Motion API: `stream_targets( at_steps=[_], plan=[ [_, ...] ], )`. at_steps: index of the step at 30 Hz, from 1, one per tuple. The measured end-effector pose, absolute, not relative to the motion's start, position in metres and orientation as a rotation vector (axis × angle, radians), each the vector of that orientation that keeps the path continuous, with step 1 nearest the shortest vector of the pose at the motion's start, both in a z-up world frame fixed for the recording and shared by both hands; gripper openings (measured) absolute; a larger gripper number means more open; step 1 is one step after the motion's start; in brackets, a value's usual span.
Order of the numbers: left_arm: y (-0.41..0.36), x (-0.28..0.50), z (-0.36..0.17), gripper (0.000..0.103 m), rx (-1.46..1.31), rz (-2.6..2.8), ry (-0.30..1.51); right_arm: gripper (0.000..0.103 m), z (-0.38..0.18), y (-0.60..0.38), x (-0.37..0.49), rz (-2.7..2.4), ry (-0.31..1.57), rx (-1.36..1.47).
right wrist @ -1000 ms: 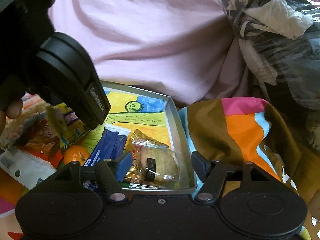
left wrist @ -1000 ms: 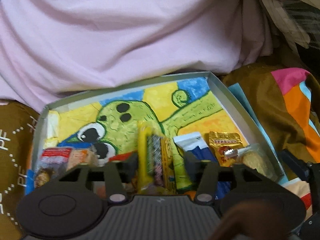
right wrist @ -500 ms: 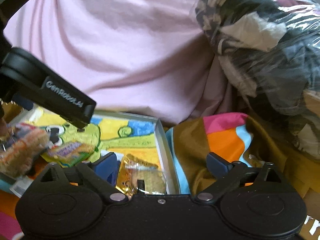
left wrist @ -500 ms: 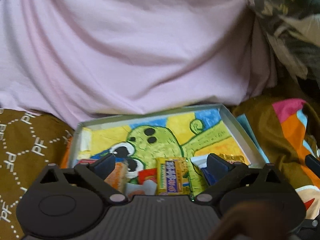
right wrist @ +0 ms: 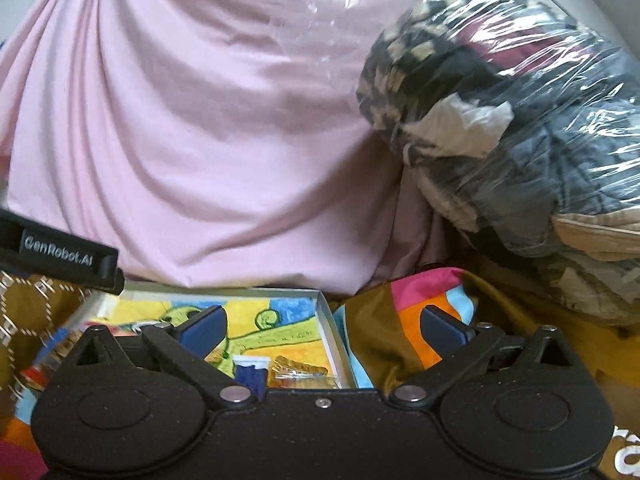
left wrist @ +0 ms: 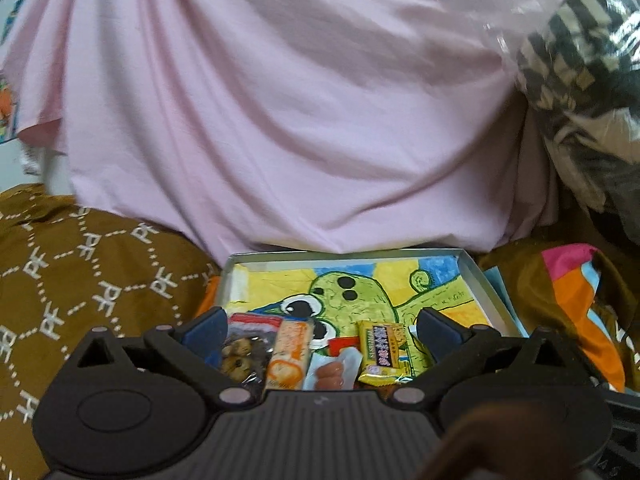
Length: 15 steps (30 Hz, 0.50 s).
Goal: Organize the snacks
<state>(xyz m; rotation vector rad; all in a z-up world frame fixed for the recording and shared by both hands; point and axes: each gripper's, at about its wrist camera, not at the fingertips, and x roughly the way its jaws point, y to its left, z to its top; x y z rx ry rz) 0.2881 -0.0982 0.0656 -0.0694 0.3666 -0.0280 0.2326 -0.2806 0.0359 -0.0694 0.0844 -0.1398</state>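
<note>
Plainly, both tools are free: the left gripper (left wrist: 318, 330) has its jaws spread wide with nothing between them, and the right gripper (right wrist: 322, 326) stands just as wide and empty. The snacks lie along the near edge of the shallow box (left wrist: 474, 270), whose floor bears a green cartoon drawing. From the left wrist view a cookie packet (left wrist: 244, 350) sits toward the near left corner, an orange-and-white bar (left wrist: 289, 354) just beside it, a yellow bar (left wrist: 383, 350) nearer the middle. From the right wrist view a blue packet (right wrist: 250, 374) and a gold wrapper (right wrist: 302, 372) lie toward the near right corner.

The risk, as I judge it, is crowding. The packets touch or overlap, so a closing jaw may catch two wrappers or drag a neighbour over the low rim. The box rests on soft patterned cloth (left wrist: 80, 280), so a downward push could tilt it and slide everything. The two tools also work close together and could collide.
</note>
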Motion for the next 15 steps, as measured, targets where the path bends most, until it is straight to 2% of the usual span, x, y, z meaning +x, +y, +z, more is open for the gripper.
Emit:
stream_targets(
  at_steps=[15],
  plan=[
    [-0.058,0.211,0.068,0.103,-0.135,0.050,0.319,0.102,0.054,-0.251,0.167,-0.090,0.018,-0.033]
  ],
)
